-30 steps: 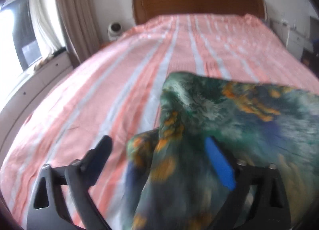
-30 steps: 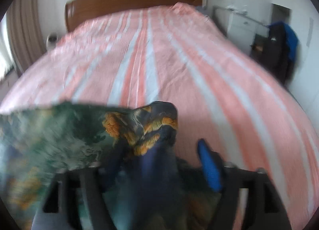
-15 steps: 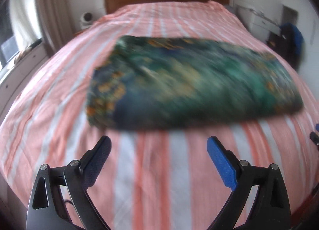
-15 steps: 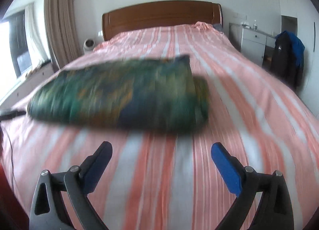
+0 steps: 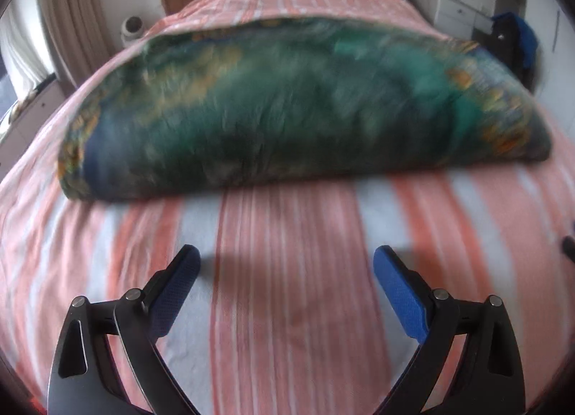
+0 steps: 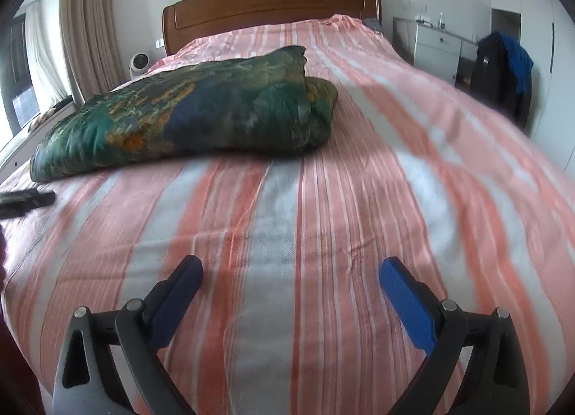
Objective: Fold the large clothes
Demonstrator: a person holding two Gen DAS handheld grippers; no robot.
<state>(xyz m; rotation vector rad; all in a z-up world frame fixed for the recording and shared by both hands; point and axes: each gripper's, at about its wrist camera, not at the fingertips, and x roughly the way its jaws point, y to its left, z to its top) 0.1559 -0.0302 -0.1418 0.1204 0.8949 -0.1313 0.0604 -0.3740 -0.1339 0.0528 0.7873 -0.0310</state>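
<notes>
A folded green patterned garment (image 6: pixel 187 120) lies across the striped bed (image 6: pixel 323 235); near it, both the left gripper (image 5: pixel 284 264) and the right gripper (image 6: pixel 289 271) hover with jaws spread, empty.

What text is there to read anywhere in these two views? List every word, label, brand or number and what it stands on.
None can be read.
Green patterned garment: printed pattern only, no lettering.
Striped bedspread: stripes only.
Small white device beside the headboard: any marking is too small to read.
White cabinet: no label visible.
</notes>
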